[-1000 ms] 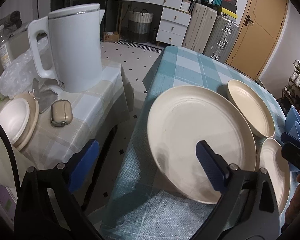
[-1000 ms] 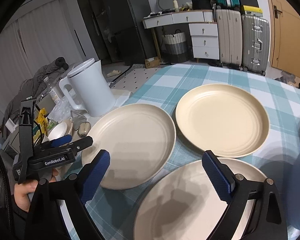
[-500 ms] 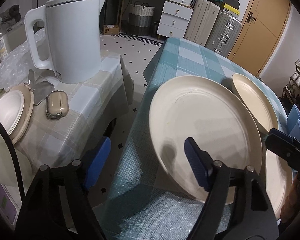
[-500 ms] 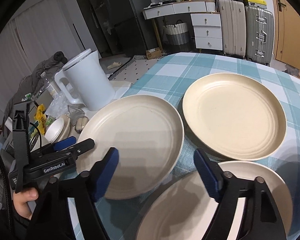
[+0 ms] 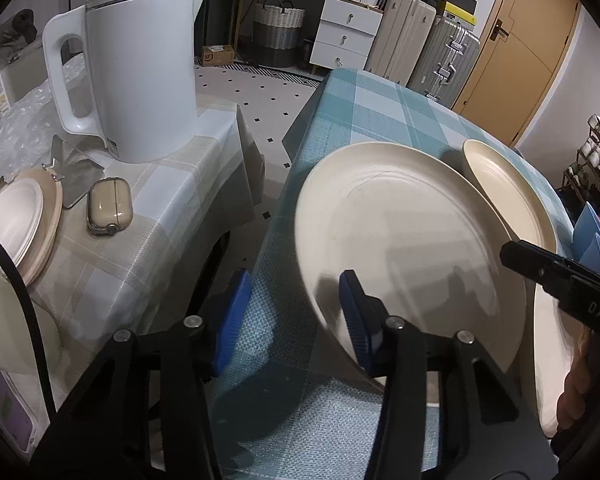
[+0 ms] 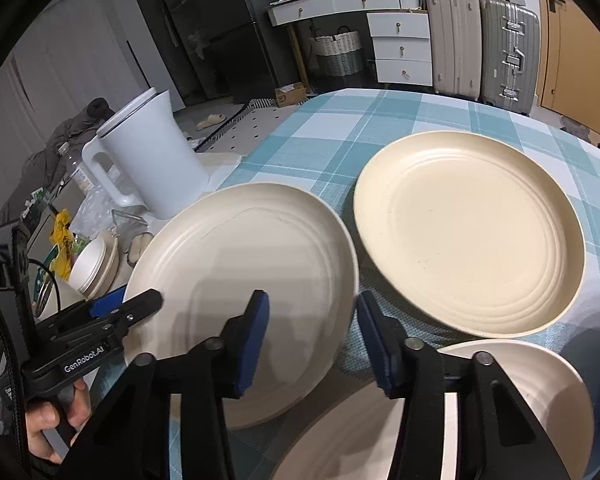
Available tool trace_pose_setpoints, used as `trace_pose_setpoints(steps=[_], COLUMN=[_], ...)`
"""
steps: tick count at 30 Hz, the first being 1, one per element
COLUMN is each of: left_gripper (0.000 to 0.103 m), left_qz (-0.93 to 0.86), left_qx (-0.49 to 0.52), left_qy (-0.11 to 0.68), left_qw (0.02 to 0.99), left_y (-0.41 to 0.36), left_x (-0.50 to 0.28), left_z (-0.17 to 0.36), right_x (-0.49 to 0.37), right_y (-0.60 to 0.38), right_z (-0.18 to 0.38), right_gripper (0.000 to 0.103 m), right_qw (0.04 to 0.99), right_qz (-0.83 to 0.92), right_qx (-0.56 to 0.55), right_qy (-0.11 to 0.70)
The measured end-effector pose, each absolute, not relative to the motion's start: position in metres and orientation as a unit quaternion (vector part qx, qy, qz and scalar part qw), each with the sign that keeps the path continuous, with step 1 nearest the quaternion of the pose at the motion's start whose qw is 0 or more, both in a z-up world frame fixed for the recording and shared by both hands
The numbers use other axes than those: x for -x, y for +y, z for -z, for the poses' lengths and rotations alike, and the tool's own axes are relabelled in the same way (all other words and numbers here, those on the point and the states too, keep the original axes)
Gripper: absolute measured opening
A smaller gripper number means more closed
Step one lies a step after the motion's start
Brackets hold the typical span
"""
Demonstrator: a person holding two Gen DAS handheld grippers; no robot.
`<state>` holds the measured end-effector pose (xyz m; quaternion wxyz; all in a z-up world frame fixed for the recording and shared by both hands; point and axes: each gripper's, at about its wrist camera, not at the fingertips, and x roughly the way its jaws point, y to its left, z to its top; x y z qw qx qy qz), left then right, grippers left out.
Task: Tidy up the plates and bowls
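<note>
Plate (image 5: 400,236) rim sits between both closing claws, left claw (image 5: 292,316) and right claw (image 6: 312,340), neither gripping it yet.

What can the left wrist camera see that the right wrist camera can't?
Only the left wrist view shows the tan earbuds case beside the kettle, and blue plates at the table's far edge.

Only the right wrist view shows the hand holding the left gripper, and the black fridge.

Both show the white kettle, the cream plates and the suitcases.
</note>
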<state>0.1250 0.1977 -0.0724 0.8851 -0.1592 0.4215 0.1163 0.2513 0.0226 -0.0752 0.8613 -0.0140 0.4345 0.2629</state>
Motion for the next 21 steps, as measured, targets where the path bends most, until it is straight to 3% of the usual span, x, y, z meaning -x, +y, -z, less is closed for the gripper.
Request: trace_pose_setpoints(steps=[5, 6, 8, 21], left_gripper=[0.035, 0.032, 0.016, 0.016], left_qz=[-0.117, -0.117, -0.097, -0.092], left_qx=[0.151, 0.148, 0.156, 0.148], left_qy=[0.419, 0.417, 0.417, 0.418], left_qw=[0.888, 0.889, 0.890, 0.892], left_y=[0.198, 0.197, 0.195, 0.190], left_x=[-0.124, -0.124, -0.124, -0.124], left_z=[0.072, 0.071, 0.070, 0.069], right_x=[-0.252, -0.252, -0.252, -0.250], right_y=[0.024, 0.024, 0.024, 0.022], right_z=[0.077, 0.077, 0.078, 0.077], right_gripper=[0.033, 0.029, 0.023, 0.020], right_qw=[0.862, 0.863, 0.864, 0.865], right_qz=[-0.252, -0.250, -0.246, -0.240], right_qx=[0.027, 0.027, 0.029, 0.030], right_qy=[0.439, 0.439, 0.439, 0.440])
